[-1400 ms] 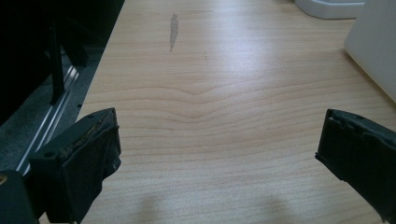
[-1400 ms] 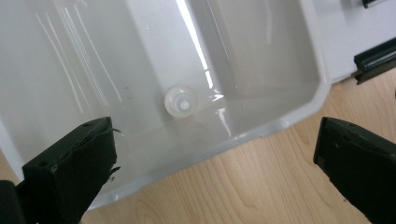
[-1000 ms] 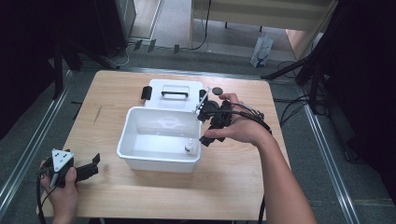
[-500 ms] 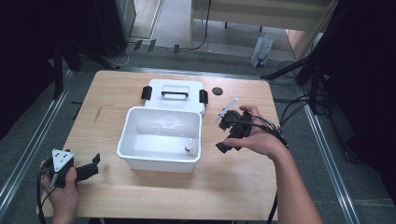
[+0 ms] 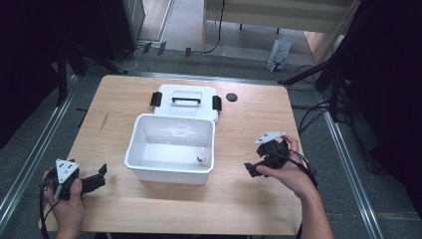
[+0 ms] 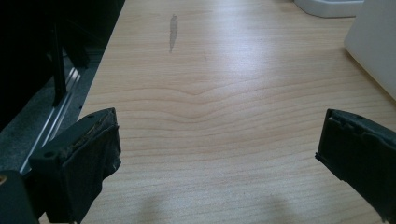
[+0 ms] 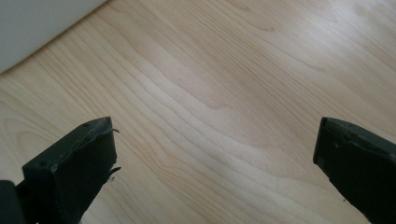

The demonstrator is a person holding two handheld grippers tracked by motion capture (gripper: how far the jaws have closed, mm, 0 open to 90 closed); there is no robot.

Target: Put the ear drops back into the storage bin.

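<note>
Bottle [image 5: 201, 156] stands inside white bin [image 5: 149, 164].

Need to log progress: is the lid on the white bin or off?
Off. The lid lies flat on the table behind the open white bin.

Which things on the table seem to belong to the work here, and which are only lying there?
Probably part of the work:
white bin
small bottle standing in it
white lid behind the bin
right gripper, open
left gripper, open

Only lying there:
black disc
</note>
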